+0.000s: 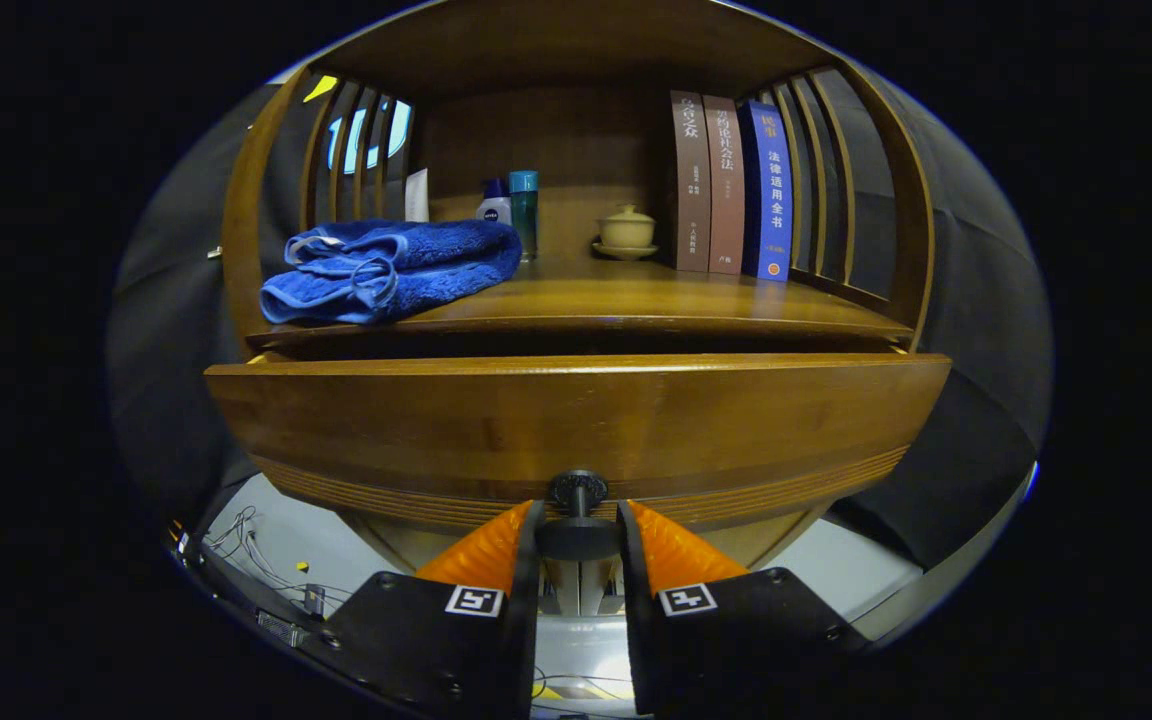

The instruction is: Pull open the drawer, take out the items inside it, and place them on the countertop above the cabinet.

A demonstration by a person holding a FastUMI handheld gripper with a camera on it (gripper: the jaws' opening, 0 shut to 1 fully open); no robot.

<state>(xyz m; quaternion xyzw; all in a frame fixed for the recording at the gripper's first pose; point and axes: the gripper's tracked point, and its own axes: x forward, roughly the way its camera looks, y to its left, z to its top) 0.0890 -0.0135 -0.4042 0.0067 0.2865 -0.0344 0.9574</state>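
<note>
A wooden cabinet point(576, 420) of warm, glossy brown timber takes up the middle of the frame, its countertop point(636, 300) a smooth polished shelf under a wooden hood with slatted sides at the upper left and upper right. Behind it hangs dark cloth, and a pale floor with loose cables shows at the lower left. On the countertop, left of centre, lies a folded blue towel point(391, 270), thick and fluffy, with lighter blue edging. Behind it stand a small white bottle with a dark cap point(494, 203) and a taller teal bottle point(524, 212). Near the middle sits a cream lidded cup on a saucer point(626, 232), rounded and glazed. To its right three books point(731, 185) stand upright, two brown and one blue. Below the countertop the drawer point(576, 425) is pulled out a little, a dark gap showing above its curved front; what lies inside is hidden. At bottom centre the gripper point(578, 535) has its two ridged fingers clamped on the drawer's dark round knob point(578, 492), one finger pressing on each side.
</note>
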